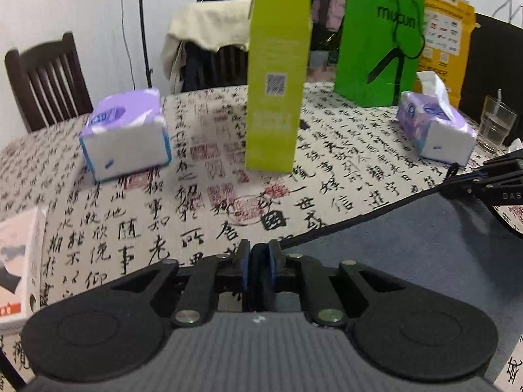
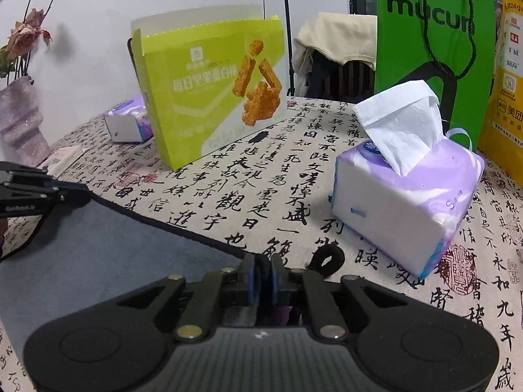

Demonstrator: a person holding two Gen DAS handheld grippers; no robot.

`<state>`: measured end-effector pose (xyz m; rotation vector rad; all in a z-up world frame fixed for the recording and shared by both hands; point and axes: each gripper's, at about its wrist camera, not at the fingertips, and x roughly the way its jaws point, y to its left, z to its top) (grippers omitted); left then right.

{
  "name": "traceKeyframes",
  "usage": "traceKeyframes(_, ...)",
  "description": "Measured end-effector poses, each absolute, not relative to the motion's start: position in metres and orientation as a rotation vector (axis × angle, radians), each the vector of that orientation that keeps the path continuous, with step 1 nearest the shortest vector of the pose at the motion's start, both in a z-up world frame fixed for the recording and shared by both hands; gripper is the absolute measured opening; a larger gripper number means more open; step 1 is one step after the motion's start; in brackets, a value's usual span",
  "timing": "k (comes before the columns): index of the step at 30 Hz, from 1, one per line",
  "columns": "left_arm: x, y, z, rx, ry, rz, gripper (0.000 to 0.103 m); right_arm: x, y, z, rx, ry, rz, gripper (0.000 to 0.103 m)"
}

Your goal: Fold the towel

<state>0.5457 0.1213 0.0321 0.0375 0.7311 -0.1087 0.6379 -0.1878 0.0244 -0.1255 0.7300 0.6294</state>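
Note:
A dark grey-blue towel (image 1: pixel 408 248) with a black hem is held taut above the calligraphy tablecloth (image 1: pixel 147 222). My left gripper (image 1: pixel 260 258) is shut on one corner of it. My right gripper (image 2: pixel 263 272) is shut on the other corner, next to the towel's black hanging loop (image 2: pixel 327 261). The towel (image 2: pixel 98 254) stretches between them. Each gripper shows in the other's view: the right gripper (image 1: pixel 457 186) at the right edge of the left wrist view, the left gripper (image 2: pixel 70 192) at the left edge of the right wrist view.
A tall lime-green snack box (image 1: pixel 278 78) stands mid-table. Purple tissue packs lie left (image 1: pixel 126 134) and right (image 2: pixel 405 202). A green paper bag (image 2: pixel 434 49), a yellow bag (image 1: pixel 444 39), a glass (image 1: pixel 497 124), a white box (image 1: pixel 19 261), a vase of dried roses (image 2: pixel 19 117) and chairs (image 1: pixel 49 78) surround it.

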Motion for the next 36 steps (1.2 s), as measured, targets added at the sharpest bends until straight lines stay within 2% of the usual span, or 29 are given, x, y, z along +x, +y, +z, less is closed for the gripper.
traceKeyframes(1,0.546,0.122,0.032,0.032,0.736,-0.105,0.025,0.638,-0.187,0.025,-0.128,0.731,0.629,0.012)
traceKeyframes(2,0.547,0.123,0.032,0.025,0.743,-0.099,0.039,0.638,-0.186,0.025,-0.130,0.732,0.630,0.015)
traceKeyframes(4,0.547,0.126,0.033,0.005,0.748,-0.091,0.048,0.637,-0.184,0.025,-0.135,0.735,0.635,0.019)
traceKeyframes(6,0.546,0.125,0.034,0.013,0.748,-0.082,0.052,0.636,-0.182,0.026,-0.138,0.734,0.632,0.035)
traceKeyframes(8,0.546,0.125,0.036,-0.005,0.765,-0.079,0.078,0.635,-0.182,0.028,-0.140,0.725,0.621,0.048)
traceKeyframes(9,0.545,0.125,0.037,-0.020,0.777,-0.079,0.081,0.635,-0.182,0.029,-0.137,0.725,0.613,0.053)
traceKeyframes(12,0.541,0.123,0.042,-0.029,0.774,-0.074,0.083,0.632,-0.183,0.033,-0.132,0.721,0.607,0.056)
traceKeyframes(13,0.538,0.122,0.044,-0.028,0.769,-0.070,0.087,0.629,-0.184,0.035,-0.134,0.718,0.607,0.058)
traceKeyframes(15,0.533,0.120,0.048,-0.025,0.760,-0.063,0.091,0.625,-0.186,0.039,-0.136,0.717,0.599,0.076)
traceKeyframes(17,0.527,0.117,0.050,-0.022,0.758,-0.053,0.094,0.619,-0.189,0.045,-0.122,0.716,0.591,0.085)
traceKeyframes(26,0.500,0.106,0.064,-0.012,0.741,-0.023,0.103,0.588,-0.199,0.070,-0.129,0.667,0.582,0.089)
traceKeyframes(31,0.487,0.101,0.070,0.008,0.725,-0.004,0.103,0.573,-0.202,0.076,-0.134,0.654,0.577,0.092)
traceKeyframes(33,0.483,0.100,0.071,0.008,0.725,0.002,0.103,0.568,-0.205,0.078,-0.130,0.649,0.574,0.098)
traceKeyframes(36,0.475,0.098,0.074,0.009,0.718,0.006,0.103,0.560,-0.209,0.081,-0.119,0.641,0.567,0.098)
